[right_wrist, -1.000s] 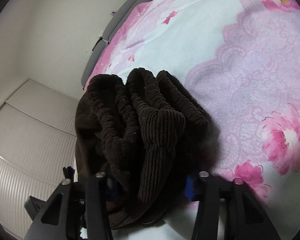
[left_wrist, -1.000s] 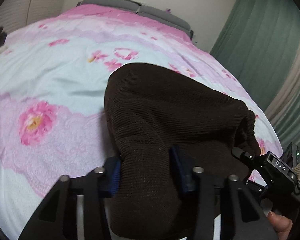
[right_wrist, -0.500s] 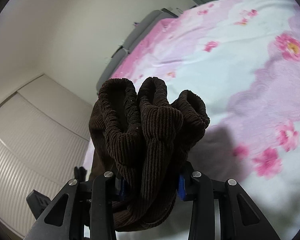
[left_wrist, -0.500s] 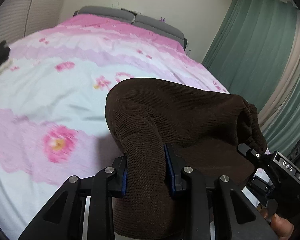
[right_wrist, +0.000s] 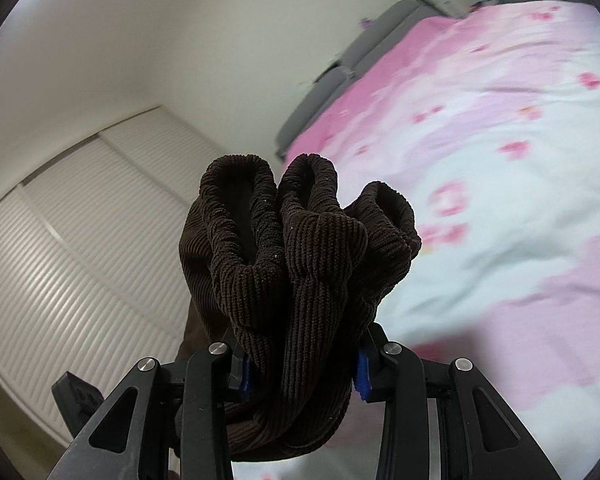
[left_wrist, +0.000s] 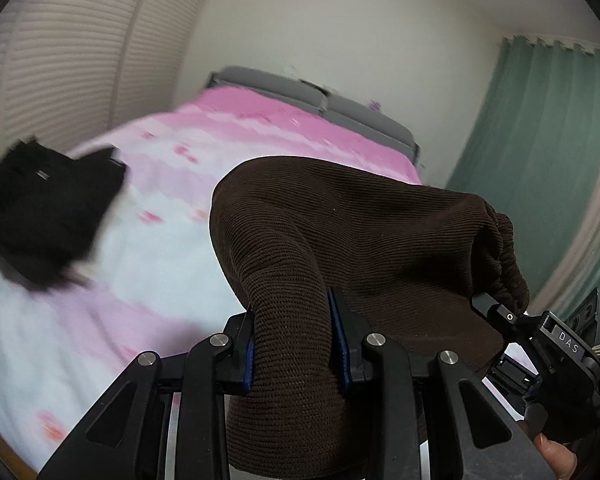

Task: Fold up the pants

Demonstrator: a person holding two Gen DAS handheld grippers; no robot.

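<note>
Both grippers, left (left_wrist: 294, 340) and right (right_wrist: 300, 364), clamp brown pants (left_wrist: 360, 240) above bed (left_wrist: 160, 248); lower evenly, edges aligned.

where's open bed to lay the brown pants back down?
Both grippers, left and right, are clamped on the brown pants. Open bedspread lies between the pants and the black garment, and toward the grey headboard. It is crowded at the black garment's corner.
</note>
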